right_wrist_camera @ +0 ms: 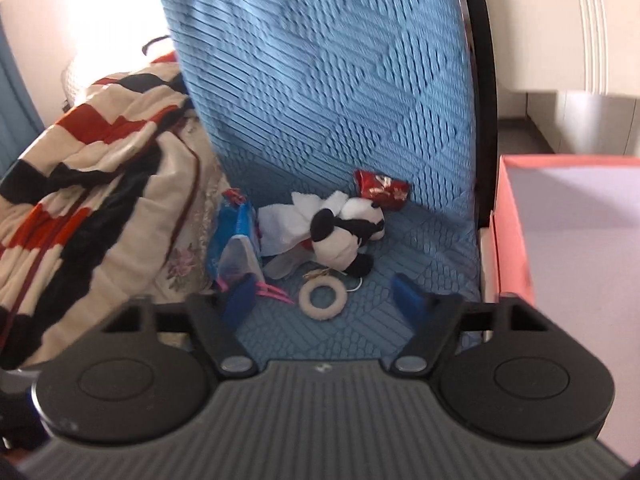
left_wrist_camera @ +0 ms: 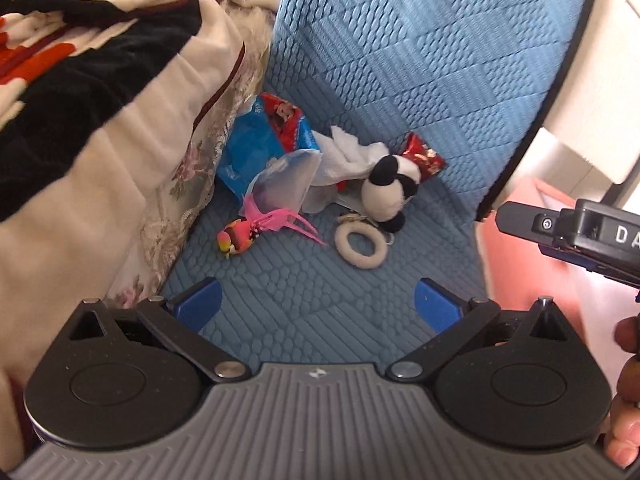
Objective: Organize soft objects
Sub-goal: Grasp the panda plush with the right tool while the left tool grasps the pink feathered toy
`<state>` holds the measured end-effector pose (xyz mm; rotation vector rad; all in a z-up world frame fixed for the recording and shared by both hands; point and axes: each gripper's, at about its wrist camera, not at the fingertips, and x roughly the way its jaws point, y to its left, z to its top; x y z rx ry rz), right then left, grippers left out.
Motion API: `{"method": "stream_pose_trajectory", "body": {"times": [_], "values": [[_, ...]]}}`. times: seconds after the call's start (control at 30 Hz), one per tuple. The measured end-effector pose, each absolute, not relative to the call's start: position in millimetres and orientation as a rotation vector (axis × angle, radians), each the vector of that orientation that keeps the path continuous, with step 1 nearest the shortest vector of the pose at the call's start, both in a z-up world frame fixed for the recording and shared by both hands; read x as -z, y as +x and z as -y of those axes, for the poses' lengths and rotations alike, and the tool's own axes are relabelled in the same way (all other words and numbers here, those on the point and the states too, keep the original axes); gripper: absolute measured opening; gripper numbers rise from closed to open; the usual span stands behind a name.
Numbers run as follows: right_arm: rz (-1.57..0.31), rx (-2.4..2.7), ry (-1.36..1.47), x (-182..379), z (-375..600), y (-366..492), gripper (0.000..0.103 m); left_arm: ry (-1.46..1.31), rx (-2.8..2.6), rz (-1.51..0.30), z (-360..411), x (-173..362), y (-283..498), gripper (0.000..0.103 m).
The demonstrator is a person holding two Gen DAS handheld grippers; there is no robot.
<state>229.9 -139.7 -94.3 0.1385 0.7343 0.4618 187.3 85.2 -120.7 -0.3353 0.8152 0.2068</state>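
- Fingers of the left gripper (left_wrist_camera: 318, 304) stand wide apart, two blue pads with only the blue quilted cover (left_wrist_camera: 400, 60) between them; nothing is gripped.
- The right gripper (right_wrist_camera: 326, 300) also has its two blue pads spread, less widely, with nothing pressed between them; the cream ring (right_wrist_camera: 322, 295) lies just beyond the gap, on the cover.
- In the left wrist view the right gripper's black body comes in from the right edge, and the white letters "DA" can be read on it; the rest is cut off.
- One person's fingers (left_wrist_camera: 626, 400) show at the right edge of that view.
- Soft things on the cover, counted: one black-and-white panda plush (left_wrist_camera: 390, 192), one cream ring, one pink feathered bird toy (left_wrist_camera: 244, 236), one white cloth (left_wrist_camera: 352, 156) touching the panda.
- Packets: one blue and red bag with a cartoon figure (left_wrist_camera: 276, 128), one small red wrapper (left_wrist_camera: 424, 156) behind the panda, one clear plastic piece (left_wrist_camera: 286, 182). Their print is too blurred to read.
- The panda lies between the ring and the red wrapper, near the seat's back corner.
- One striped red, black and cream blanket (left_wrist_camera: 80, 60) is heaped at the left over a floral cushion (left_wrist_camera: 192, 168).
- One pink box (right_wrist_camera: 560, 240), open-topped, stands at the right, beside the cover's edge.
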Motion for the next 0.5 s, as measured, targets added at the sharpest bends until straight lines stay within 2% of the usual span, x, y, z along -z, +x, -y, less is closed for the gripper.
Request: {"method": "stream_pose_trajectory", "body": {"times": [0.17,0.33,0.5], "values": [[-0.754,-0.468,0.143,112,124,254,0.065,-0.284,-0.208,-0.825,-92,140,215,0.102],[-0.737,-0.472,0.103,129,106,273,0.064,-0.23,-0.213,-0.845,-99,157,240,0.088],[-0.718,-0.457,0.096,144,91,293,0.065,-0.191,-0.232,-0.876,-109,176,259,0.079]]}}
